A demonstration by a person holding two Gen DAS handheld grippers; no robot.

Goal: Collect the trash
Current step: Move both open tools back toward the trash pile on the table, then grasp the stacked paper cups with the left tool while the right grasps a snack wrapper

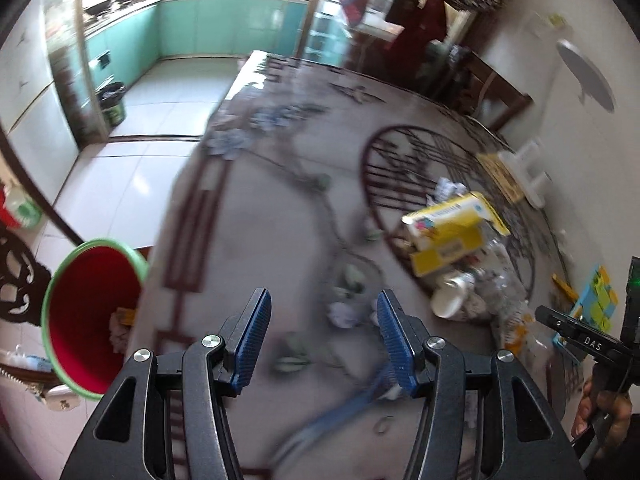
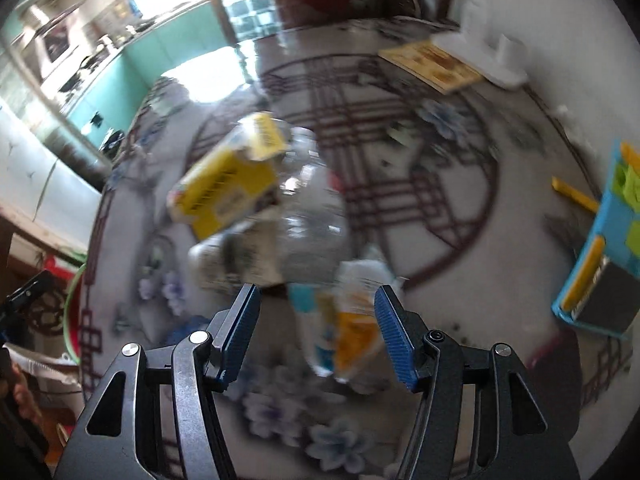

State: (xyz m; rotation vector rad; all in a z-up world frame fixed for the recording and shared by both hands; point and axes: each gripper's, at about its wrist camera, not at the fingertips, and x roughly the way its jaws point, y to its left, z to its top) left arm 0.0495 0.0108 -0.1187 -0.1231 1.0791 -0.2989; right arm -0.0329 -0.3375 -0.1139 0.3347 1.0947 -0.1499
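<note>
Gaping, both hand-held grippers empty; red bin with crumpled scraps inside.

Patterned tablecloth; blue toy board (yellow pieces) at table edge; teal cabinets behind.

My pads are ribbed blue on black arms. The bin is red inside with a green rim, the box is yellow, and the tablecloth is grey with maroon lattice and pale blue flowers.
</note>
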